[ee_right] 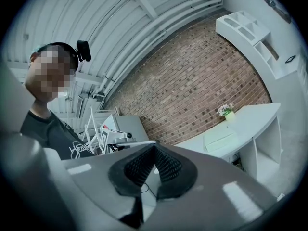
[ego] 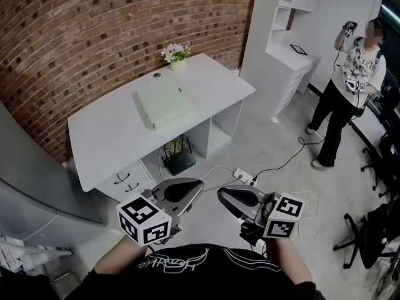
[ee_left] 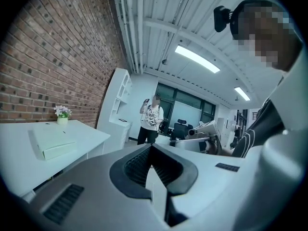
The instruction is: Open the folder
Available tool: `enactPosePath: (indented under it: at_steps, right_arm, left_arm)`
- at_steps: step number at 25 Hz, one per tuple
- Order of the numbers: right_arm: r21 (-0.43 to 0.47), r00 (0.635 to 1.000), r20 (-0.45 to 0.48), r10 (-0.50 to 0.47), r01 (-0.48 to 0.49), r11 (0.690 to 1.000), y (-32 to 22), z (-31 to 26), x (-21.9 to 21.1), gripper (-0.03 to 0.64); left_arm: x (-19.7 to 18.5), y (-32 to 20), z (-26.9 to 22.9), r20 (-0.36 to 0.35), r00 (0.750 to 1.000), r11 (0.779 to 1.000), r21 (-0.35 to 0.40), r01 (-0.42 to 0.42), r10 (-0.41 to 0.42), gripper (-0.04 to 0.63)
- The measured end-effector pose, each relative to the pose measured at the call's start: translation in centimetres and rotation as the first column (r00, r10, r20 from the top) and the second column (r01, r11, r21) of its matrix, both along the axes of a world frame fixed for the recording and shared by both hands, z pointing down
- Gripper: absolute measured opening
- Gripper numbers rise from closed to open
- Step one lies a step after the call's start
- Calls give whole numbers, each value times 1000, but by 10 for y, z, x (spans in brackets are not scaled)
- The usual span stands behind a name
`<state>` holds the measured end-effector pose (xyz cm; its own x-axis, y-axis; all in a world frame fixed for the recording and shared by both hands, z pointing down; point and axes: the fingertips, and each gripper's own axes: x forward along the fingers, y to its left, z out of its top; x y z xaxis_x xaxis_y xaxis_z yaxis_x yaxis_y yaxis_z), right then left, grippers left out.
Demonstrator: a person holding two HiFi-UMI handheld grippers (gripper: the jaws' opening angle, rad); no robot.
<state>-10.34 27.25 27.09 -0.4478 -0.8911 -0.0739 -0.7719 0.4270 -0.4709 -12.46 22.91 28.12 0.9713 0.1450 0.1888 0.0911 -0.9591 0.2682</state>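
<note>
A pale green folder [ego: 164,107] lies shut and flat on the white desk [ego: 106,136], toward its middle. It also shows at the left of the left gripper view as the folder [ee_left: 52,141], and far off in the right gripper view as the folder [ee_right: 219,138]. My left gripper [ego: 197,184] and right gripper [ego: 220,193] hang side by side close to my body, above the floor and well short of the desk. The left gripper [ee_left: 150,146] is shut with nothing in it. The right gripper [ee_right: 154,146] has its pads together and holds nothing.
A small flower pot [ego: 175,55] stands at the desk's far edge by the brick wall. Under the desk sit a router [ego: 179,161] and drawers [ego: 128,181]; a power strip [ego: 244,178] and cables lie on the floor. A person [ego: 347,74] stands at the right beside white shelving [ego: 290,42].
</note>
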Motion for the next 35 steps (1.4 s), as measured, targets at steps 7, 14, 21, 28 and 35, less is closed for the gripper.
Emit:
enactPosePath:
  at_steps: [7,14,21,28,35]
  right_arm:
    - [-9,1000,13,-15,15,1000,-1,10,23,3]
    - [-31,999,39,-12,14,999,-22,22,42,3]
    - [-59,999,48,-6,9,998,-61,34,80,3]
    - [-102,998,65,-22,28,994,-118,43,130,3]
    - [-137,994,85,-62,73,988,-180,54,171,3]
  left_arm:
    - [19,-3,10,7,999,999,0,33,-33,-5]
    - [37,-25,21,29,999,999,-12,47,-46,-5]
    - [76,-65,33,43,998,999,-22,49,-48,-5]
    - [125,-122,49,81,994,996,-49,74,-70,-5]
    - [160,-186,65,111,987,990,-66,127,-120,-5]
